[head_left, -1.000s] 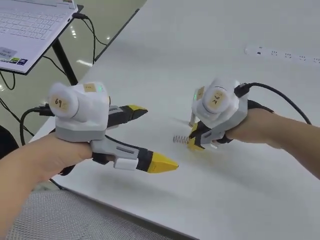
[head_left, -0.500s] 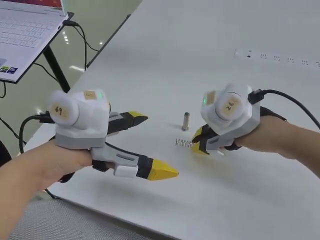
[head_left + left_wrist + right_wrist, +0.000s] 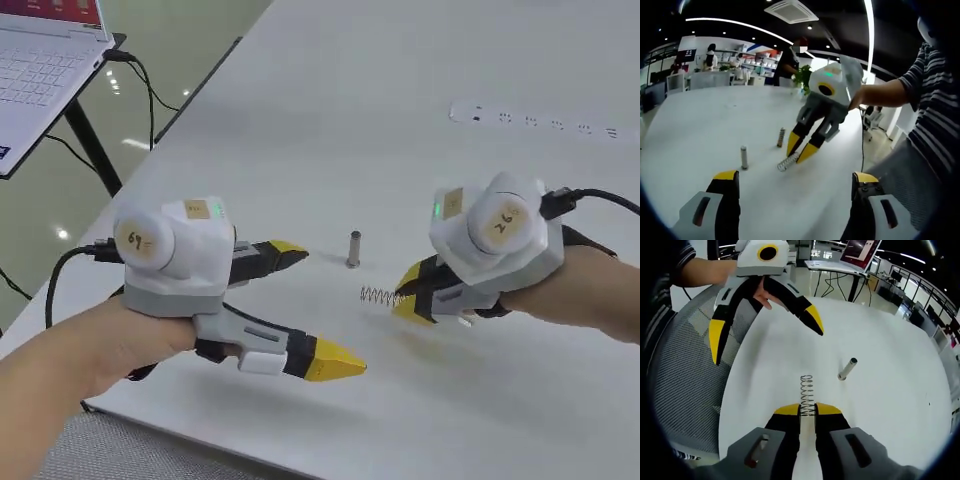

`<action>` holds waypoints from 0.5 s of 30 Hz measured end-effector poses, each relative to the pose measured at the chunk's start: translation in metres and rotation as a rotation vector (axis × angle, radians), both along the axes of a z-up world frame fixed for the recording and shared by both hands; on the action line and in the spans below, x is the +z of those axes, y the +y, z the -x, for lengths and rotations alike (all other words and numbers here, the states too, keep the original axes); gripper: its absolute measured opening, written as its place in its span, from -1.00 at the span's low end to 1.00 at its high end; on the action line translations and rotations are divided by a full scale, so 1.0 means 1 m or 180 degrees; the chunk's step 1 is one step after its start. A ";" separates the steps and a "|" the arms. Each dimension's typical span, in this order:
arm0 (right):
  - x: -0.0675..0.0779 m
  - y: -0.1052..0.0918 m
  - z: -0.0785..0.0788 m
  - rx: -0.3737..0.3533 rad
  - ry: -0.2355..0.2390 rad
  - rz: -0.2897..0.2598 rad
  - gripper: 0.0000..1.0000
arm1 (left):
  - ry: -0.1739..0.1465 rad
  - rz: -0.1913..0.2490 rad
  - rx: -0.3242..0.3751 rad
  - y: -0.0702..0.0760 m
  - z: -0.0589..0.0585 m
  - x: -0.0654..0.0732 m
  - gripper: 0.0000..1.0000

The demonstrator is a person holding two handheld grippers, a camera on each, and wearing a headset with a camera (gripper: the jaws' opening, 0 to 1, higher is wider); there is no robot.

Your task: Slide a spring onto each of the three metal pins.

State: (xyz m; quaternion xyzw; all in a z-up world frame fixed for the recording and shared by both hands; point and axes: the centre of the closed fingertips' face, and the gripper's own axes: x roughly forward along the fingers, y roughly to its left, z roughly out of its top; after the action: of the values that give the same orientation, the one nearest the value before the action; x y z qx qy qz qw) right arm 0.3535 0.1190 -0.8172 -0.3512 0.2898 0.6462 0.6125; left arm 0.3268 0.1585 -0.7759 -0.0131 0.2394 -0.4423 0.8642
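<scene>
My right gripper (image 3: pixel 408 292) is shut on one end of a small steel spring (image 3: pixel 378 296), which sticks out level, just above the white table (image 3: pixel 330 130). From the right gripper view, the spring (image 3: pixel 806 390) points out between the yellow fingertips (image 3: pixel 788 410). A bare metal pin (image 3: pixel 353 248) stands upright a little beyond the spring's free end; the same pin (image 3: pixel 846 369) is right of it here. My left gripper (image 3: pixel 315 305) hovers open and empty at the near left. In the left gripper view, the bare pin (image 3: pixel 744 157) and a second pin (image 3: pixel 781 137) stand behind the spring (image 3: pixel 788 161).
A laptop (image 3: pixel 35 60) sits on a stand at the far left, with cables (image 3: pixel 150 85) hanging by the table's left edge. A white power strip (image 3: pixel 540 122) lies at the back right. The table's near edge runs just under the left gripper.
My right gripper has drawn off to the right with the spring, uncovering the upright pin it stood in front of. The left gripper holds open in much the same place.
</scene>
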 end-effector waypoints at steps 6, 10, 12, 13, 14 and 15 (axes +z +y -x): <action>0.006 -0.013 0.010 -0.0028 0.0006 -0.0038 -0.85 | 0.0016 -0.0017 -0.0084 -0.008 0.002 -0.005 0.71; 0.009 -0.019 0.017 0.0009 -0.0017 -0.0040 -0.85 | 0.0003 -0.0037 -0.0130 -0.015 0.001 -0.007 0.65; 0.010 -0.022 0.019 0.0031 -0.0046 -0.0033 -0.85 | -0.0008 -0.0044 -0.0134 -0.018 -0.001 -0.007 0.65; 0.011 -0.023 0.019 0.0030 -0.0059 -0.0028 -0.85 | -0.0021 -0.0047 -0.0155 -0.021 -0.001 -0.007 0.64; 0.011 -0.024 0.019 0.0030 -0.0065 -0.0027 -0.85 | -0.0026 -0.0049 -0.0172 -0.023 -0.001 -0.007 0.61; 0.012 -0.025 0.020 0.0025 -0.0063 -0.0034 -0.85 | -0.0035 -0.0056 -0.0197 -0.025 -0.002 -0.007 0.58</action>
State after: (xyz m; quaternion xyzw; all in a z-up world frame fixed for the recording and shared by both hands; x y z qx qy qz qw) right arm 0.3334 0.0938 -0.8050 -0.3555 0.2788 0.6466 0.6146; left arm 0.3287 0.1330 -0.7831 0.0044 0.2389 -0.4667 0.8515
